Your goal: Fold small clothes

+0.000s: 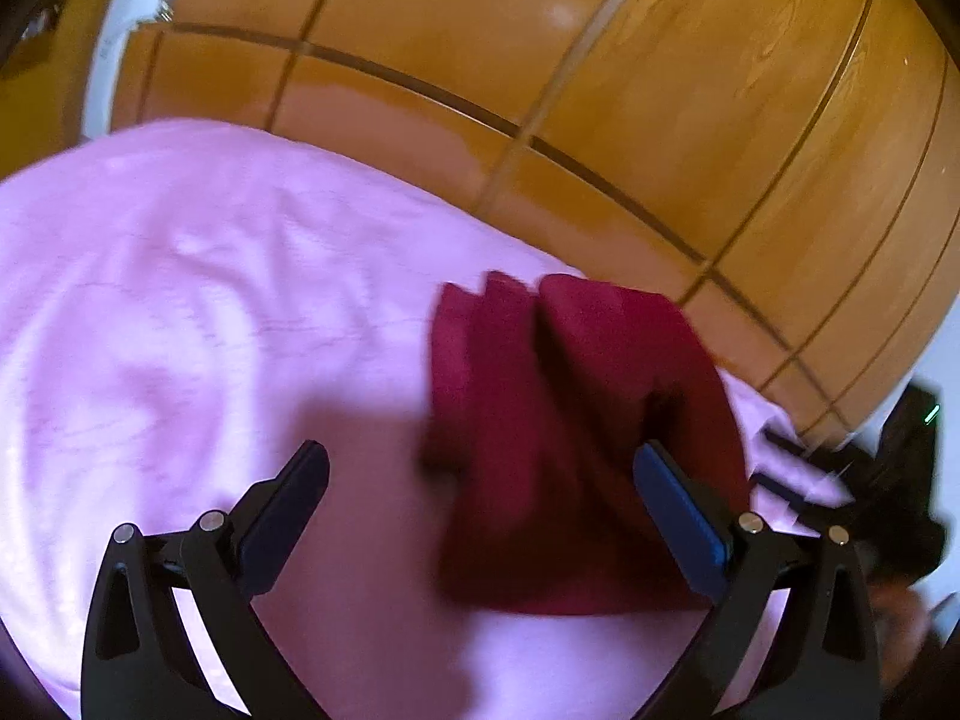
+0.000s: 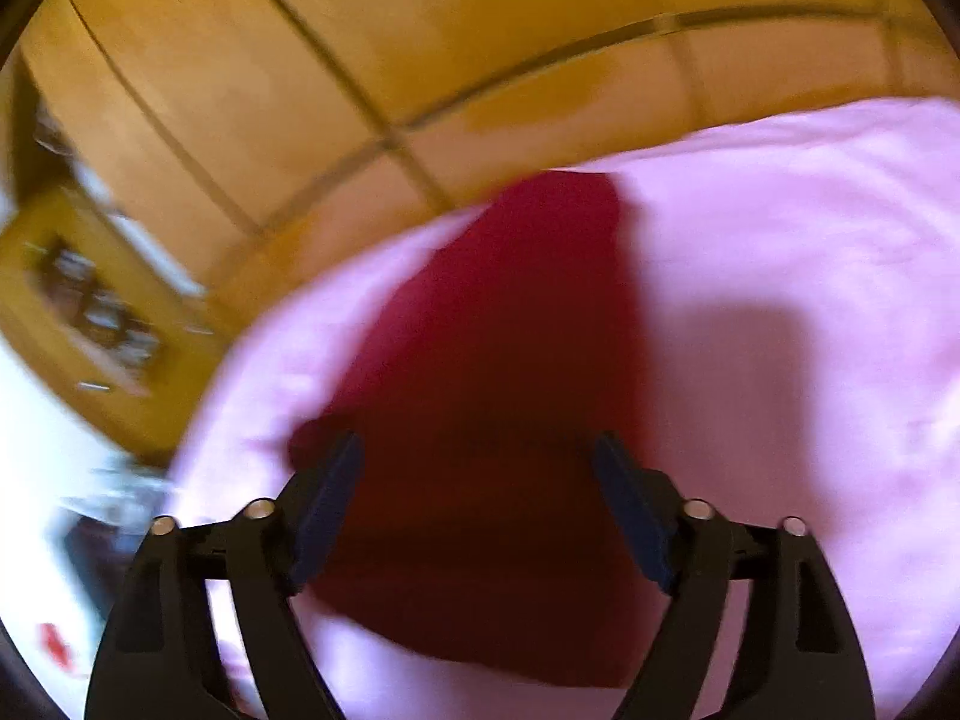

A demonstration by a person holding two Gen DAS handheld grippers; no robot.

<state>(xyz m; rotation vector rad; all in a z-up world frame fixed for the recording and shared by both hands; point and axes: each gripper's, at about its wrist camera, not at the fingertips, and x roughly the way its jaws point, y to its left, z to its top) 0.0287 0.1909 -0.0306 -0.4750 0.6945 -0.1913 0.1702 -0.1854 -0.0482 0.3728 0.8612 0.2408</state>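
I've got both tools, left tool (image 1: pixel 480 480) and right tool (image 2: pixel 477 468), spread and empty over the crumpled dark red cloth garment (image 2: pixel 498 390) on the pink bedsheet (image 1: pixel 180 300); best pinch opposite corners.

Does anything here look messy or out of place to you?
Only mildly: the dark red garment lies unevenly on the pink bedspread, with staggered layers at its far edge rather than a neat fold. Both views are blurred. Nothing looks spilled or damaged.
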